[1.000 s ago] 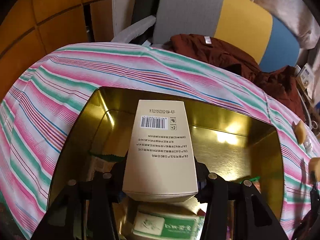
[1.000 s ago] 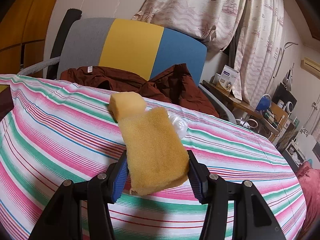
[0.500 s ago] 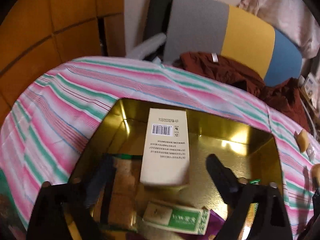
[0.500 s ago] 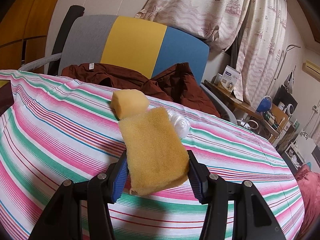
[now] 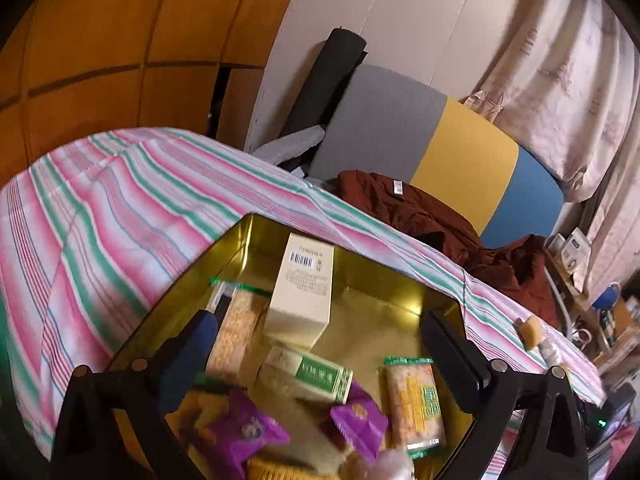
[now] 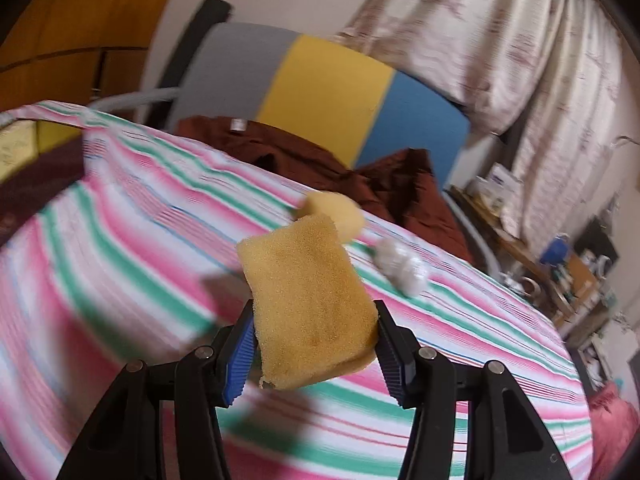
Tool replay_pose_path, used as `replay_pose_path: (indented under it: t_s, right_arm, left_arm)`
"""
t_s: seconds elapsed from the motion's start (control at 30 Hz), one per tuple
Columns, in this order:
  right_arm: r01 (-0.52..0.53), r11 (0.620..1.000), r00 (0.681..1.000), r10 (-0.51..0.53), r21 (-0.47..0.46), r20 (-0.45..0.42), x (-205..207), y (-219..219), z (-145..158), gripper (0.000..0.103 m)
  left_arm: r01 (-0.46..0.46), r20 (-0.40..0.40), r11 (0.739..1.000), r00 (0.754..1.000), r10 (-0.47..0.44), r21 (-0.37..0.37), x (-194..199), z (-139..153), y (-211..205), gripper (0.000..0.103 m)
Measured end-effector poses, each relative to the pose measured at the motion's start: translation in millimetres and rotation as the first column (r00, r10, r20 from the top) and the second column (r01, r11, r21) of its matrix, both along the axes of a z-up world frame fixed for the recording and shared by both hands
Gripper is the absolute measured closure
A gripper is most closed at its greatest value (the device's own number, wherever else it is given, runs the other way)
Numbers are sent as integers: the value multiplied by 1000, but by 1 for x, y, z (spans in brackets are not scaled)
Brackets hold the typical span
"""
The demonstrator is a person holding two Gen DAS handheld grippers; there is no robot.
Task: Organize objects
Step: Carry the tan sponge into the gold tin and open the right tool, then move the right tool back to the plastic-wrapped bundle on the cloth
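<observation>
A gold tin (image 5: 240,240) sits on the striped tablecloth (image 5: 120,208). In it a cream barcoded box (image 5: 304,292) leans among snack packets. My left gripper (image 5: 318,320) hovers above the tin, its jaws opening wide and gripping nothing; the box lies beyond the fingertips. My right gripper (image 6: 314,308) is shut on a yellow sponge (image 6: 308,300), held above the cloth. Behind it lie a smaller sponge piece (image 6: 336,212) and a clear plastic wad (image 6: 400,266). The tin's corner (image 6: 52,136) shows at the far left of the right wrist view.
The tin also holds a green-and-white box (image 5: 308,372), purple packets (image 5: 244,432) and cracker packs (image 5: 416,396). Behind the table stands a grey, yellow and blue chair (image 5: 460,148) with a brown garment (image 5: 420,216). A cluttered side table (image 6: 560,276) is at the right.
The left gripper let go of the cream box, opened wide and drew back and up; the box now rests in the tin. The right gripper swung sideways with the sponge still held.
</observation>
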State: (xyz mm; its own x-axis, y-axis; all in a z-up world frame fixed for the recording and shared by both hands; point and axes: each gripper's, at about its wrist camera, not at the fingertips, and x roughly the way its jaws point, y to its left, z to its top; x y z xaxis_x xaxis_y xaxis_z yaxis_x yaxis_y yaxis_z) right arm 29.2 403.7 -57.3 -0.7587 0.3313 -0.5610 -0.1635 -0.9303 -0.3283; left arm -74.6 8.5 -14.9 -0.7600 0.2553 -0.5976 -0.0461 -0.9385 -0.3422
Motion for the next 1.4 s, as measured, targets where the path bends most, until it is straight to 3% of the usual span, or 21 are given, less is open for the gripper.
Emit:
replay_pose_path:
  t_s: [0.2, 0.43, 0.53, 0.7, 0.77, 0.9, 1.03, 1.23, 1.4]
  right_arm:
    - [-168, 968, 986, 163, -187, -41, -17, -62, 30, 48]
    - [-353, 885, 928, 373, -302, 10, -59, -150, 49, 48]
    - [-355, 865, 909, 408, -354, 87, -87, -178, 45, 48]
    - [-323, 868, 874, 427, -377, 232, -128, -214, 26, 48]
    - [-291, 870, 873, 411, -397, 260, -136, -221, 20, 47]
    - [-195, 836, 869, 390, -513, 305, -155, -220, 4, 45]
    - [-199, 817, 899, 372, -541, 231, -147, -213, 14, 36]
    - [-229, 793, 935, 341, -564, 100, -122, -195, 40, 33]
    - [-250, 813, 953, 303, -526, 14, -94, -171, 58, 33]
  left_arm:
    - [37, 9, 998, 999, -37, -59, 26, -12, 4, 0]
    - [110, 10, 988, 994, -109, -108, 51, -21, 8, 0]
    - [105, -6, 985, 994, -107, -136, 58, -22, 7, 0]
    - [103, 1, 986, 995, -104, -129, 65, -23, 1, 0]
    - [100, -3, 986, 995, -101, -136, 68, -24, -2, 0]
    - [90, 8, 987, 996, -90, -134, 70, -26, -7, 0]
    - [75, 11, 990, 997, -74, -116, 69, -25, -12, 0]
    - [69, 20, 993, 998, -68, -97, 71, -26, -11, 0]
    - [91, 3, 991, 996, -91, -102, 77, -23, -3, 0]
